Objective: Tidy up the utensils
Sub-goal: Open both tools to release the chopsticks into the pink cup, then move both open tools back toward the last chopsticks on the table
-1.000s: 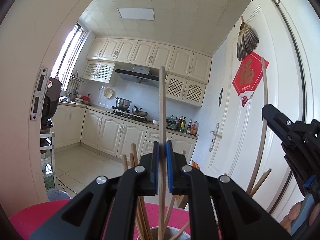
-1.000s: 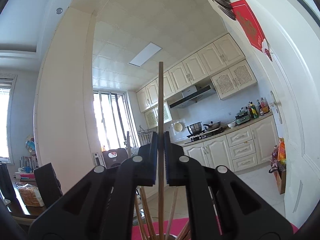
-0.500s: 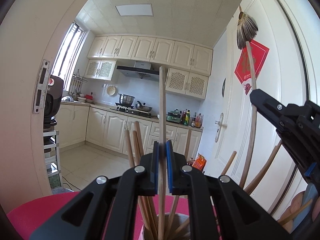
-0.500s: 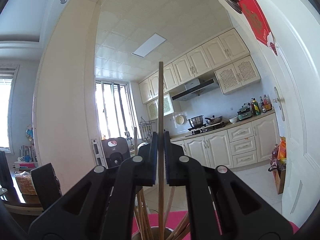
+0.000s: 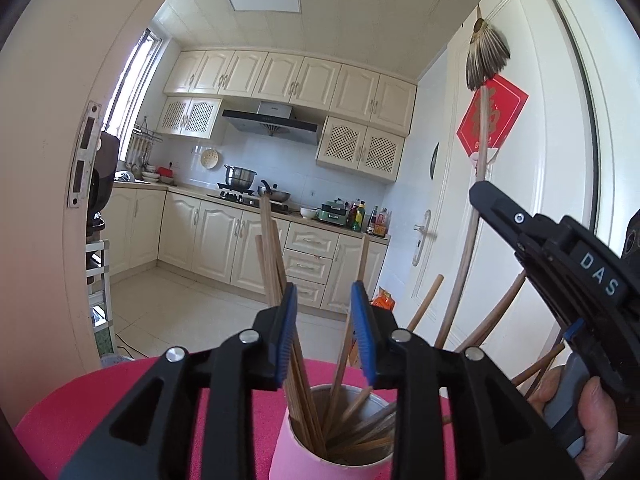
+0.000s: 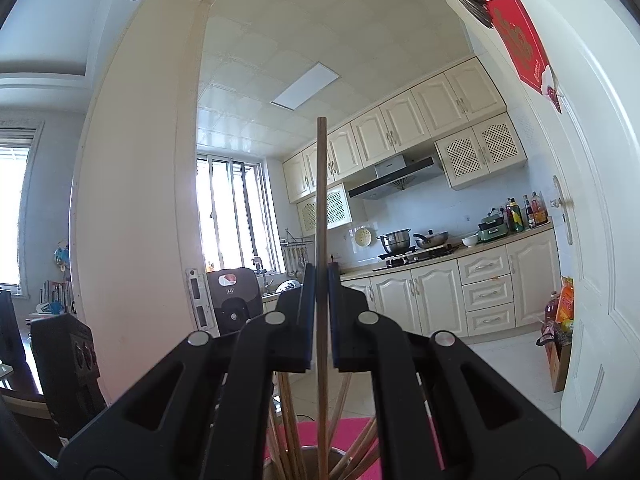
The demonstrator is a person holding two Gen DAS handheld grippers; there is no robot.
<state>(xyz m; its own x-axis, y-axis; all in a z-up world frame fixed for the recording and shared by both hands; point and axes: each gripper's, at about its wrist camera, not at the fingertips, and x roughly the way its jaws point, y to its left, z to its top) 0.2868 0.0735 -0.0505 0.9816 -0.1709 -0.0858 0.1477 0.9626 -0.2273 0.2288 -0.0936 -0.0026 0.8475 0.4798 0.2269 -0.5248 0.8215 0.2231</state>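
A pink cup (image 5: 292, 452) stands on a pink surface (image 5: 80, 408) and holds several wooden chopsticks (image 5: 276, 280). My left gripper (image 5: 325, 336) is open just above the cup, with chopsticks between and behind its blue pads (image 5: 288, 332). My right gripper (image 6: 322, 316) is shut on one upright chopstick (image 6: 321, 200) whose lower end reaches into the cup (image 6: 304, 460). In the left wrist view the right gripper's body (image 5: 560, 260) is at the right, holding that long chopstick (image 5: 476, 184).
A white door (image 5: 520, 200) with a red paper sign (image 5: 490, 118) stands close on the right. A cream wall (image 5: 48, 160) is on the left. A kitchen with cabinets and stove lies beyond.
My left gripper has opened and let go of its chopstick, which now rests in the cup. Both grippers have come lower toward the cup. The right gripper still holds its chopstick.
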